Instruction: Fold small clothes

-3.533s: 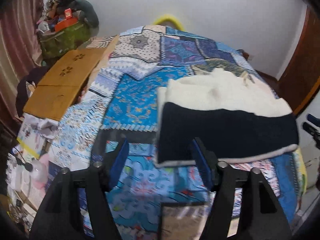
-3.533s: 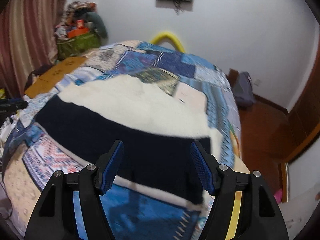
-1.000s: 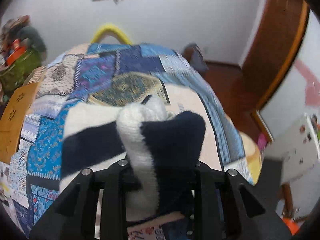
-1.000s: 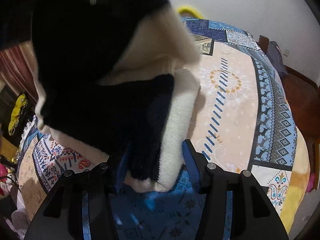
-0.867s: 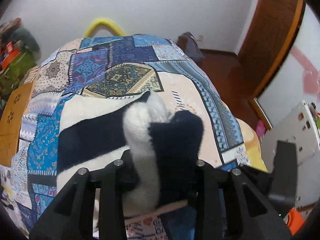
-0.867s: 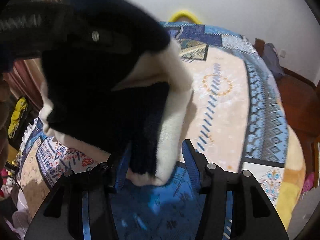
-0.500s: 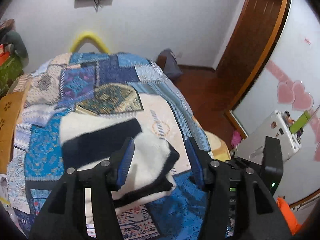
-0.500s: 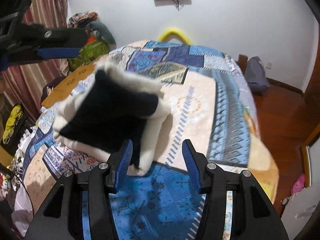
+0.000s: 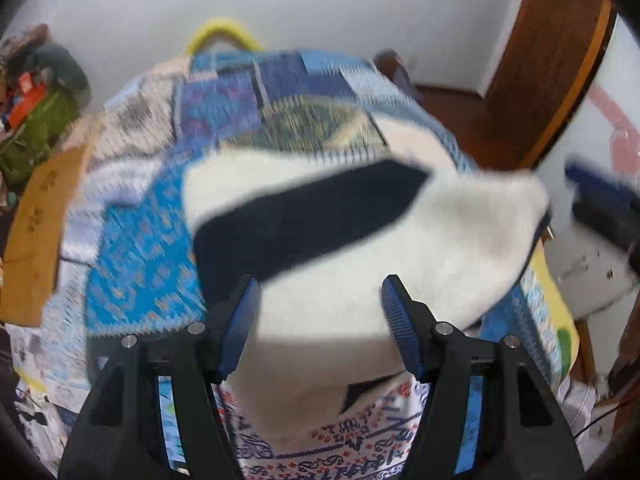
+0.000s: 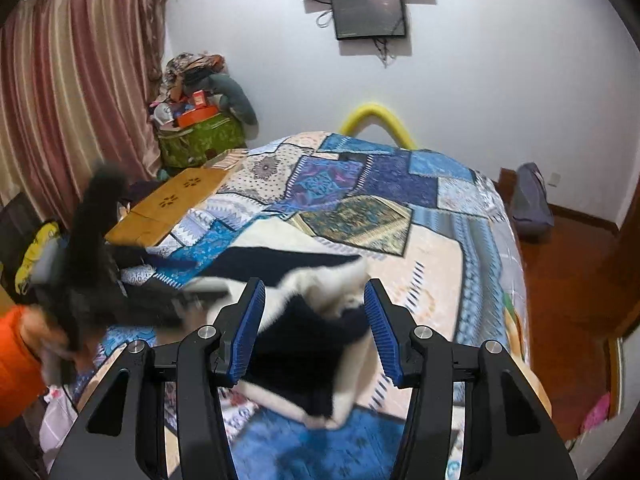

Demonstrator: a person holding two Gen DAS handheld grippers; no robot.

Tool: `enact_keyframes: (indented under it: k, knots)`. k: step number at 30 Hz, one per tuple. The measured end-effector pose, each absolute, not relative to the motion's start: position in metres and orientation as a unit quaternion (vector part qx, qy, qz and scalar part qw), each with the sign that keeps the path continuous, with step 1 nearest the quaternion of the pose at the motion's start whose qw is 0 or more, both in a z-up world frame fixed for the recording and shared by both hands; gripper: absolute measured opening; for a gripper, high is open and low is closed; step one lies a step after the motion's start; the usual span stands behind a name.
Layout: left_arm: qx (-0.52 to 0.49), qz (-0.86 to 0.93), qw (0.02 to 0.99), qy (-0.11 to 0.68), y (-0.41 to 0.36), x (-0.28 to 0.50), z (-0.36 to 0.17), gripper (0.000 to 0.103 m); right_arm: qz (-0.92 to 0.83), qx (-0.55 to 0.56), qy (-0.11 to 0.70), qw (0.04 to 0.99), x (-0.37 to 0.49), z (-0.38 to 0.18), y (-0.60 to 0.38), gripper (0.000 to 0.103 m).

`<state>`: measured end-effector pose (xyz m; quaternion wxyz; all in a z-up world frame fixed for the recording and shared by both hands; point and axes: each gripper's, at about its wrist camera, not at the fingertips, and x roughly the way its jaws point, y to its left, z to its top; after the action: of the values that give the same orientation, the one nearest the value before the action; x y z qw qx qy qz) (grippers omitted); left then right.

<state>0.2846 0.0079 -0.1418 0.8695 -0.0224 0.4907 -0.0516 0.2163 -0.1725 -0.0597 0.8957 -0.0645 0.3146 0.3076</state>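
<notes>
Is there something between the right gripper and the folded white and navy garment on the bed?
Nothing visible does. The right gripper is open, and the garment lies on the patchwork bedspread straight ahead between its fingers.

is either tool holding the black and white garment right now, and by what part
Neither. The left tool and right tool are both open, and the garment lies loose on the bedspread.

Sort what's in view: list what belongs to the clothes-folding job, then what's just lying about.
For the job:
- navy and white garment, partly folded on the patchwork bedspread
- left gripper, open
- right gripper, open

Lying about:
- wooden board
- green bag with piled stuff
- wall screen
- yellow hoop
- grey bag on floor
</notes>
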Motion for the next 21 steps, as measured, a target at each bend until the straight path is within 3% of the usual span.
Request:
enact_keyframes:
  k: [7, 14, 21]
  knots:
    - [0.023, -0.079, 0.88, 0.467, -0.006, 0.256, -0.158, 0.063, 0.298, -0.11, 0.348, 0.882, 0.233, -0.096, -0.146, 0.048]
    - [0.035, -0.098, 0.881, 0.461, -0.007, 0.236, -0.162, 0.063, 0.284, -0.084, 0.432, 0.852, 0.237, -0.164, -0.169, 0.048]
    - [0.006, -0.093, 0.891, 0.445, 0.005, 0.224, -0.139, 0.063, 0.283, -0.088, 0.411, 0.862, 0.225, -0.136, -0.178, 0.05]
